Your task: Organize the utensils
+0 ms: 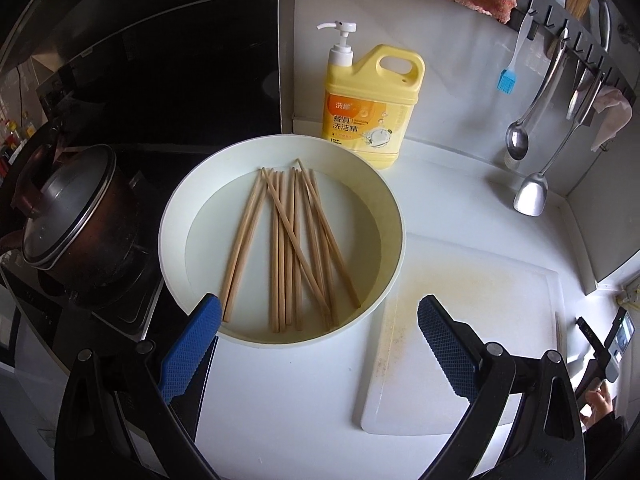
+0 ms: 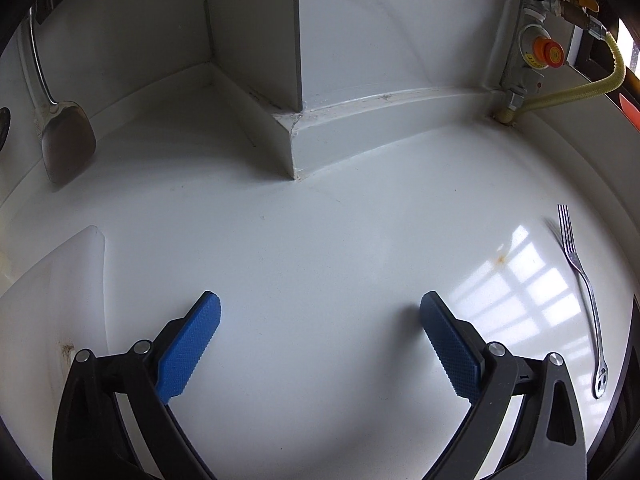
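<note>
Several wooden chopsticks lie loosely in a round white basin on the white counter. My left gripper is open and empty, hovering at the basin's near rim. A metal fork lies on the white counter at the right in the right wrist view. My right gripper is open and empty above bare counter, well left of the fork.
A yellow dish soap bottle stands behind the basin. A white cutting board lies to its right. A pot with lid sits on the stove at left. A ladle, a spatula and a blue brush hang on the wall rail. A gas valve stands at the far right.
</note>
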{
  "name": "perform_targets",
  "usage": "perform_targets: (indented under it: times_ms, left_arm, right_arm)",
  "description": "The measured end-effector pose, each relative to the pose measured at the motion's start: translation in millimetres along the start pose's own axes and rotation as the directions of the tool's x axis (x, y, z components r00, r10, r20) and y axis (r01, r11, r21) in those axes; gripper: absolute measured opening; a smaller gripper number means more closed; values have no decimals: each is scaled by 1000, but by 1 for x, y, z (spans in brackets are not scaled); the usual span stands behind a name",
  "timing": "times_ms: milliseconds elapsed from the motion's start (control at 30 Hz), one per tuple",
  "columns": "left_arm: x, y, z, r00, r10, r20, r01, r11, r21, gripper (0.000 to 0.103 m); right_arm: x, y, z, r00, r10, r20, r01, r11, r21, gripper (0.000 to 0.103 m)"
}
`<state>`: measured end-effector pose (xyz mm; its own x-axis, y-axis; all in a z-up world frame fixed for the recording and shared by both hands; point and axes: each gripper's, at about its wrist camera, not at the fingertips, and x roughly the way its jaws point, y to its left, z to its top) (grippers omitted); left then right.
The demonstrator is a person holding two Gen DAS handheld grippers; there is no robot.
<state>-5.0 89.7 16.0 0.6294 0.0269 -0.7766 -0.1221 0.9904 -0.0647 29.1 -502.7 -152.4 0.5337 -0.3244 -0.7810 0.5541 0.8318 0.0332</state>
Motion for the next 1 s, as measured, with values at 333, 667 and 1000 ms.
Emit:
perform_targets:
  times_ms: [333, 667, 1000]
  left_arm:
    - [-9, 73, 20, 997, 31, 74, -25, 996, -81, 97]
    - [-29, 141, -1, 986, 122, 113, -114, 990, -79, 97]
    - [-21, 173, -18, 992, 102, 69, -99, 994, -45, 97]
  right_arm:
    - [0, 0, 0, 1000, 0, 0, 0, 1000, 0, 95]
    - [-1, 0, 0, 1000, 2, -3, -2, 1000, 0, 95]
    - [-1, 0, 0, 1000, 2, -3, -2, 1000, 0, 95]
